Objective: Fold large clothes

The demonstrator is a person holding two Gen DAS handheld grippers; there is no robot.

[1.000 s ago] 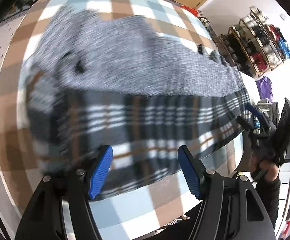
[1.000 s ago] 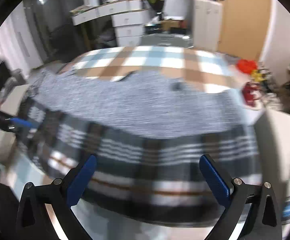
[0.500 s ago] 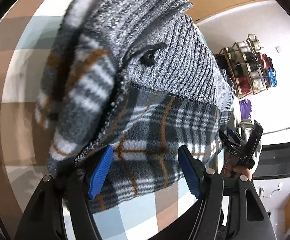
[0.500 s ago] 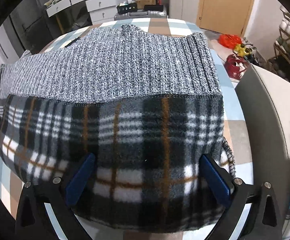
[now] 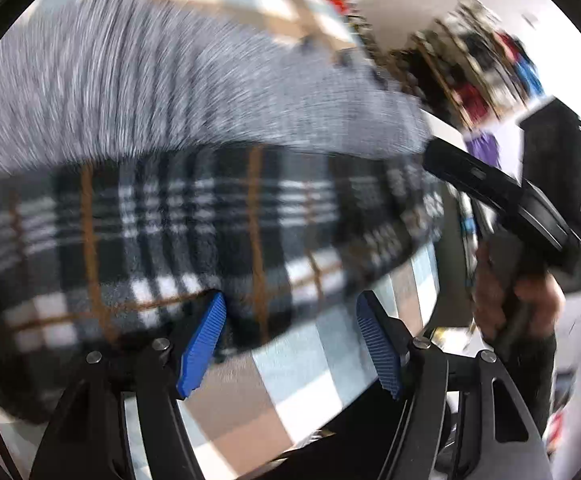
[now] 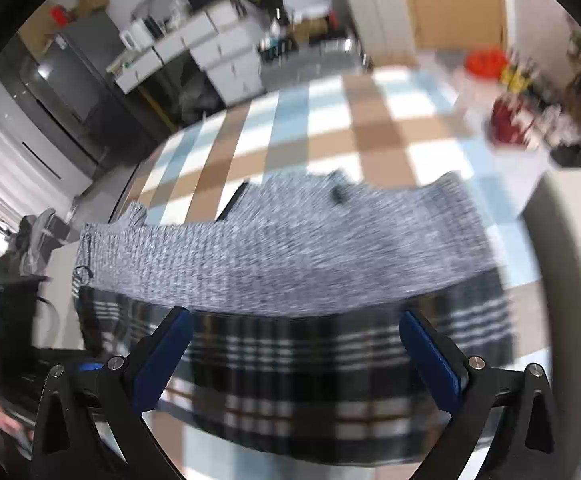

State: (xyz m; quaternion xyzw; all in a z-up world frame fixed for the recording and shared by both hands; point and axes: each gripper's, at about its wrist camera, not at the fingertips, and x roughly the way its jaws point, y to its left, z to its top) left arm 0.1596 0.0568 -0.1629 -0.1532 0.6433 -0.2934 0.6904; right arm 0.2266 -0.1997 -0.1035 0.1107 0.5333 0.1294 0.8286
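The folded garment (image 6: 290,264), grey knit over plaid fleece, lies on the checked tablecloth (image 6: 330,128). The left gripper (image 5: 290,332) and right gripper (image 6: 294,356) are both released, holding nothing. Shelves (image 5: 478,72) and cabinets (image 6: 226,52) are blurred beyond.

Half a second ago both cameras sat close over the folded garment (image 6: 290,264); now the right tool (image 6: 294,354) has drawn back, showing more checked tabletop (image 6: 330,128) beyond. The left tool (image 5: 290,338) has swung, and the right hand (image 5: 518,300) looms nearer beside it.
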